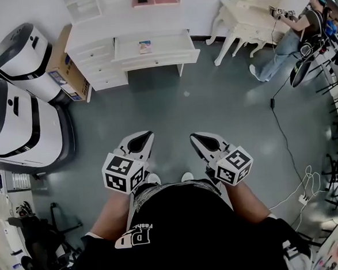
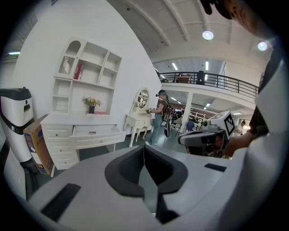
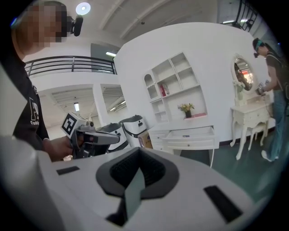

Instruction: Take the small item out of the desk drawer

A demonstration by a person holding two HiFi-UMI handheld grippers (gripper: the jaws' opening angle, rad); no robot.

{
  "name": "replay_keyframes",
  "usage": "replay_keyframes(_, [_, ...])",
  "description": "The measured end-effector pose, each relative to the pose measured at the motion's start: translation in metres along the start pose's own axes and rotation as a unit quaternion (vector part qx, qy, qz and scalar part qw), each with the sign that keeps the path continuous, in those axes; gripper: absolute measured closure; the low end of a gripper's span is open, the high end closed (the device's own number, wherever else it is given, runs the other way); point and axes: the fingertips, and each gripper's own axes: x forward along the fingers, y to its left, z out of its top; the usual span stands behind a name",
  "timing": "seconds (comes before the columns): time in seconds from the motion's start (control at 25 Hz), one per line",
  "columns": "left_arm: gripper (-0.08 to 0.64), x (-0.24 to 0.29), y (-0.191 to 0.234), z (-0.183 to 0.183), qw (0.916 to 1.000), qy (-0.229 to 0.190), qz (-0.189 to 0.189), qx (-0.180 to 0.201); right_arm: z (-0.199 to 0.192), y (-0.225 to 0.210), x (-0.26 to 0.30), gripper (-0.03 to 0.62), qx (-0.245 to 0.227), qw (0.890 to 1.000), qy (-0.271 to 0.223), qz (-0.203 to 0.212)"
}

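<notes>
Both my grippers held low in front of me, well short of the white desk.
My left gripper and right gripper point slightly downward toward the desk, each with its jaws closed together on nothing. The small item lies in the desk's open drawer. Grey-green floor stretches before the desk.

White print on the person's black shirt, down at the bottom edge of the head view. The big letters look like "DP", and next to them is a smaller word starting "Fash", its end lost in a fold. The cardboard box shows blue print, too small to read.
</notes>
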Motion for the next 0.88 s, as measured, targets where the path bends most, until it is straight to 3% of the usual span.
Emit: replay_keyframes(0.88, [0.545,-0.03,0.089,-0.006,0.9997,0.001,-0.022,-0.009,0.008,0.03,0.078,0.583,0.015,0.999,-0.001,-0.04])
